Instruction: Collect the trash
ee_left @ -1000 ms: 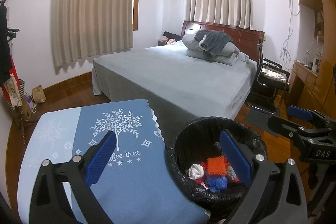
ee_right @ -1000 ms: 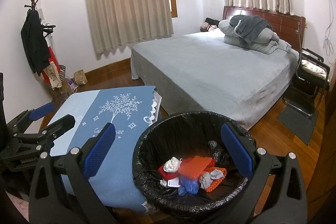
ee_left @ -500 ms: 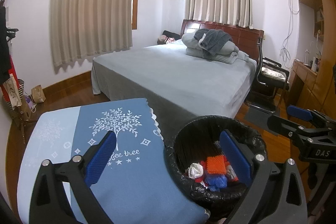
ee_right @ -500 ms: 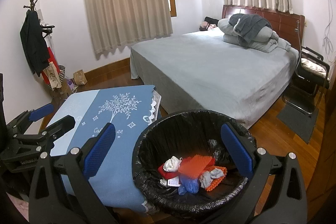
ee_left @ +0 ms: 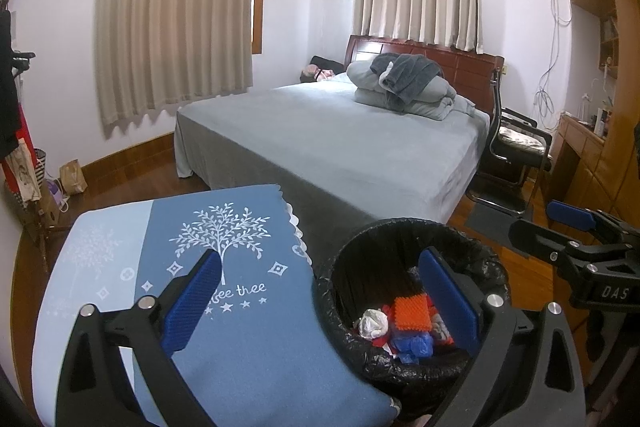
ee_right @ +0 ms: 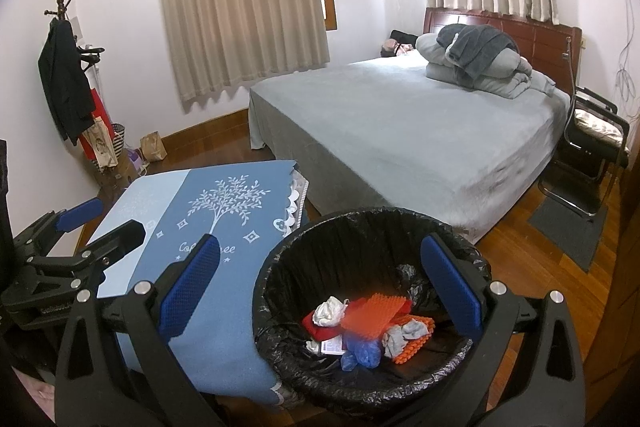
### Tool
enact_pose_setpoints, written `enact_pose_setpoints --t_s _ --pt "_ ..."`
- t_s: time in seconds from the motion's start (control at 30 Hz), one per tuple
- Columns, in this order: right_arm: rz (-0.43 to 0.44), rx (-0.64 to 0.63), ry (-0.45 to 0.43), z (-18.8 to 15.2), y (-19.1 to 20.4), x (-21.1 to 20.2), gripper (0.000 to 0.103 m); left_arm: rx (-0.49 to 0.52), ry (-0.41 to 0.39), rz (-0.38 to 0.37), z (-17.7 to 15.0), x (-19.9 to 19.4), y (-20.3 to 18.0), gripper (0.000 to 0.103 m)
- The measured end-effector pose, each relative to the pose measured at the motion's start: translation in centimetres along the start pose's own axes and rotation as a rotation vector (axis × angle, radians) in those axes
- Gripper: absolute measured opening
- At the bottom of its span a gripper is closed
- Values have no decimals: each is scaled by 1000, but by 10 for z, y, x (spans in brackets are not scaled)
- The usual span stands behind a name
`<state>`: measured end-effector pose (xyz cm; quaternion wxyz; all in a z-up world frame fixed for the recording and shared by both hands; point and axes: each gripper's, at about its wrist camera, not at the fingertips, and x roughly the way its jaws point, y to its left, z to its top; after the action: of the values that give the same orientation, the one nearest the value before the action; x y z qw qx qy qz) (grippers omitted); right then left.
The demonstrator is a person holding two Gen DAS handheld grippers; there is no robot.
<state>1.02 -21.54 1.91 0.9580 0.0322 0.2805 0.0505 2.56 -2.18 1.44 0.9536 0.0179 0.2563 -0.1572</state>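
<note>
A round bin with a black liner (ee_right: 360, 227) (ee_left: 400, 231) stands on the floor beside a small table under a blue tree-print cloth (ee_left: 224, 327) (ee_right: 168, 203). Inside lie an orange bumpy sheet (ee_right: 374, 315) (ee_left: 412, 313), crumpled white paper (ee_right: 328, 311) (ee_left: 372, 323), a blue wad (ee_right: 360, 349) (ee_left: 412, 345) and red scraps. My right gripper (ee_right: 320, 287) hangs open over the bin, holding nothing. Above the table edge and the bin rim my left gripper (ee_left: 320, 295) is open and holds nothing as well. Each gripper shows at the edge of the other's view.
A large grey bed (ee_right: 408, 131) with folded bedding (ee_right: 476, 63) fills the room behind the bin. A black chair (ee_right: 592, 143) and a dark mat (ee_right: 568, 227) are at the right. A coat rack with bags (ee_right: 68, 83) stands at the left wall. Wood floor (ee_right: 528, 259) lies right of the bin.
Both views have barely shifted; the bin and table sit marginally higher in the frames. Nothing was grasped or released.
</note>
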Motion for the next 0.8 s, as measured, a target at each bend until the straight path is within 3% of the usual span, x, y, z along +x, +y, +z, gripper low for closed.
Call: enact_pose_setpoints --t_s 0.8 --pt "1 5 5 -2 1 0 98 -1 4 -1 0 -1 0 97"
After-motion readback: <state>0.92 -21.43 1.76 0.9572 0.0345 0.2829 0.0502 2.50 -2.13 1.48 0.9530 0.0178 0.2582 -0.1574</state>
